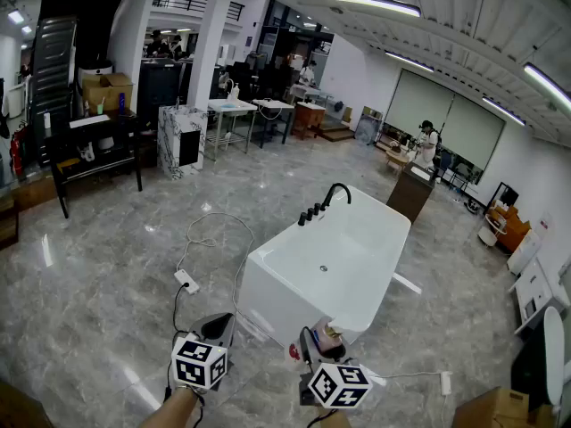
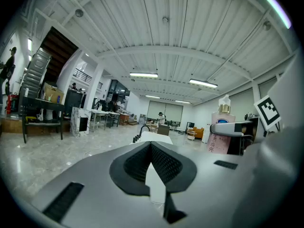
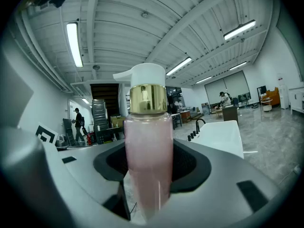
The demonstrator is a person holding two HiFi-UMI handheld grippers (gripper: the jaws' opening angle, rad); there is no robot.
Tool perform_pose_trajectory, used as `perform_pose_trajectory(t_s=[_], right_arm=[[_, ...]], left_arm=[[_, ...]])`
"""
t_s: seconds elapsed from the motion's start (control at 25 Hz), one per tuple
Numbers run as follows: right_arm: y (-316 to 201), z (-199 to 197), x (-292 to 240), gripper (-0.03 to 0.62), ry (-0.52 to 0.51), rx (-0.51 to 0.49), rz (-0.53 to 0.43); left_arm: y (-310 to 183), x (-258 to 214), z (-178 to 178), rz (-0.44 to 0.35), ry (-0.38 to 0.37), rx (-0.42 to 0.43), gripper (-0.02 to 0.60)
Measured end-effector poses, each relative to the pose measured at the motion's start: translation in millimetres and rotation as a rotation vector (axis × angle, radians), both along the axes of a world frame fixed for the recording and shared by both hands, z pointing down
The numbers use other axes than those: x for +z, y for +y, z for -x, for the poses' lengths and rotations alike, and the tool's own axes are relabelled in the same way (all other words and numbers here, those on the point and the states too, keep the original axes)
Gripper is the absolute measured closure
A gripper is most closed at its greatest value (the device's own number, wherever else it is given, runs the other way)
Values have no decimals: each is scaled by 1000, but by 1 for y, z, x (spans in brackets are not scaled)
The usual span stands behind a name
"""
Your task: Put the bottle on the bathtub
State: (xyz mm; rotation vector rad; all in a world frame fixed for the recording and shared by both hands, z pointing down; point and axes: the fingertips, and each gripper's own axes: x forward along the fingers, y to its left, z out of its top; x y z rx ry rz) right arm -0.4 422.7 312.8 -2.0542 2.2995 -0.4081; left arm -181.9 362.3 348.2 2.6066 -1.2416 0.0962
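Note:
A pink pump bottle [image 3: 147, 146] with a gold collar and white pump head stands upright between the jaws of my right gripper [image 3: 148, 167], which is shut on it. In the head view that gripper [image 1: 319, 344] hovers at the near end of the white bathtub [image 1: 357, 239], the bottle [image 1: 328, 334] just short of the rim. My left gripper [image 1: 217, 330] hangs to the left of the tub above the floor. Its jaws meet in the left gripper view [image 2: 151, 146] and are shut with nothing between them. The bottle [image 2: 220, 129] shows at the right of that view.
A black faucet [image 1: 335, 194] and knobs stand on the tub's far left rim. A white power strip [image 1: 186, 281] with cables lies on the marble floor left of the tub. A black table [image 1: 89, 145] and a marble cabinet [image 1: 181, 136] stand at the far left. A person [image 1: 428, 141] stands far back.

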Motion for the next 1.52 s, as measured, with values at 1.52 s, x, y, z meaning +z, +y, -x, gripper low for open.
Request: perform_pose_trajectory(t_s=[1.52], right_arm=[[-72,-2,32,358,-83,14,58]], left_arm=[[-70,31,-2,51,-3,38,578]])
